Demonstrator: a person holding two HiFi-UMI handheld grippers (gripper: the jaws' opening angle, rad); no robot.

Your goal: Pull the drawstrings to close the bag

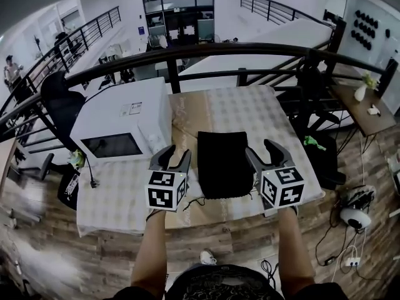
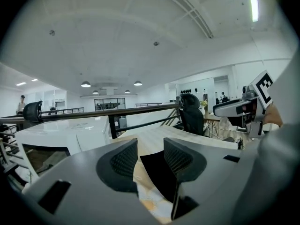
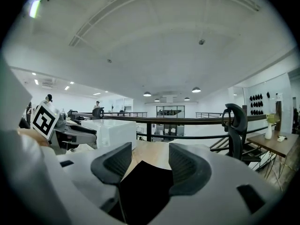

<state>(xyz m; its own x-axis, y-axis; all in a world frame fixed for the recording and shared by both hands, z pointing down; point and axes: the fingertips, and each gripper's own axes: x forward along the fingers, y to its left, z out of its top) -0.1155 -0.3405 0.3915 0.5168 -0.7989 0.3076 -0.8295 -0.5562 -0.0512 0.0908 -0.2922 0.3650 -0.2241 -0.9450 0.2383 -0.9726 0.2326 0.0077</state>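
Note:
A black bag [image 1: 223,164] lies flat on the checkered tablecloth [image 1: 250,114], near the table's front edge. A thin black drawstring [image 1: 195,201] trails from its lower left corner. My left gripper [image 1: 177,155] hovers just left of the bag and stands open with nothing between its jaws. My right gripper [image 1: 261,150] hovers at the bag's right side, also open and holding nothing. In the left gripper view the bag [image 2: 157,172] shows beyond the left gripper [image 2: 151,156]. In the right gripper view the bag [image 3: 145,186] lies below and ahead of the right gripper [image 3: 150,161].
A white microwave [image 1: 125,127] stands on the table left of the bag. A dark railing [image 1: 187,52] runs behind the table. A black office chair [image 1: 59,102] is at the left, and a small side table with a vase [image 1: 361,92] at the right. Cables lie on the floor [image 1: 347,255].

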